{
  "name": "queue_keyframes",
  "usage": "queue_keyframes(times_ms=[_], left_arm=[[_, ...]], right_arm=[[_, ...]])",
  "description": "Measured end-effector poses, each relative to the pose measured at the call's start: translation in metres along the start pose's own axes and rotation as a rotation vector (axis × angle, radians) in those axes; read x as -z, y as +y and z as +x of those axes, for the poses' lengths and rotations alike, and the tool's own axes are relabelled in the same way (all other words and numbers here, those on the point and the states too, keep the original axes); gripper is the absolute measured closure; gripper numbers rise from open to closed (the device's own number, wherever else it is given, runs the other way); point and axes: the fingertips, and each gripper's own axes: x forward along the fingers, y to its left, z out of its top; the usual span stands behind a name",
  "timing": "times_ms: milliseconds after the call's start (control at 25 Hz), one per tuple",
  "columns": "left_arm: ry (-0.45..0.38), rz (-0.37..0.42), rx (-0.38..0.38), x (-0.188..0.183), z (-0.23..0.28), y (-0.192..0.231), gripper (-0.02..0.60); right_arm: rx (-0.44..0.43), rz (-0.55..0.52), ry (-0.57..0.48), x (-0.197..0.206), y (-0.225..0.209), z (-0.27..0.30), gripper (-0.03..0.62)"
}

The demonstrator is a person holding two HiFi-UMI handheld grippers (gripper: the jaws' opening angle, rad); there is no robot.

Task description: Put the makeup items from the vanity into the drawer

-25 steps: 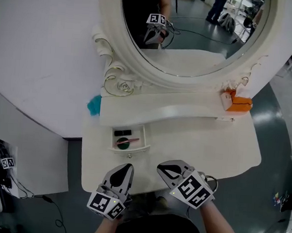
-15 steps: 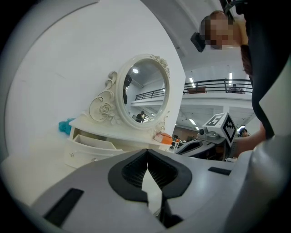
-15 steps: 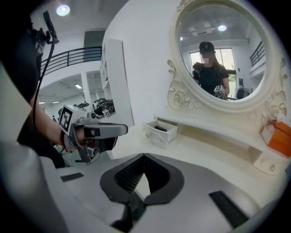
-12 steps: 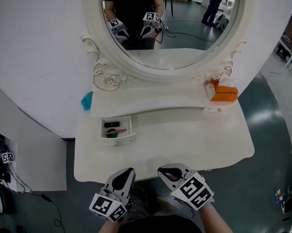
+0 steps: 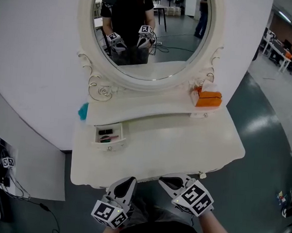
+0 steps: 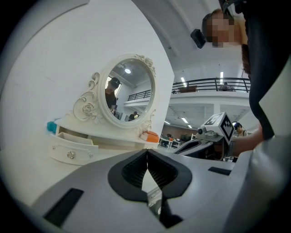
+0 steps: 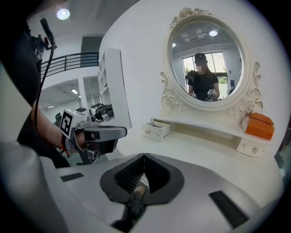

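Note:
The white vanity (image 5: pixel 184 146) stands in front of me with its small left drawer (image 5: pixel 115 143) pulled out. Inside lie a few makeup items (image 5: pixel 106 135): one black, one pink-red, one green. Both grippers hang at the near side of the table's front edge, apart from the drawer. My left gripper (image 5: pixel 130 179) is shut with nothing between its pads, and so is my right gripper (image 5: pixel 166 179). The left gripper view shows its closed tips (image 6: pixel 147 152) and the drawer front (image 6: pixel 72 149). The right gripper view shows its closed tips (image 7: pixel 144 155) and the drawer (image 7: pixel 157 129).
An oval mirror (image 5: pixel 149 34) in an ornate white frame rises behind the shelf. An orange box (image 5: pixel 207 99) sits on the shelf's right end, and a teal object (image 5: pixel 82 111) is at the left end. Grey floor lies to the right.
Both grippers have drawn back from above the tabletop to beyond its front edge. The head view has pulled away, so the vanity looks smaller. The drawer is still pulled out.

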Motion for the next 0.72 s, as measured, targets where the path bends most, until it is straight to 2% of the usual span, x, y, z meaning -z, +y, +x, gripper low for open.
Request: queue_keyframes(times_ms=[720], left_arm=[[-0.012,0.061,0.057,0.006,-0.021,-0.054,0.566]], right_arm=[[0.016,0.010,-0.066,0.015,0.035,-0.039,0.572]])
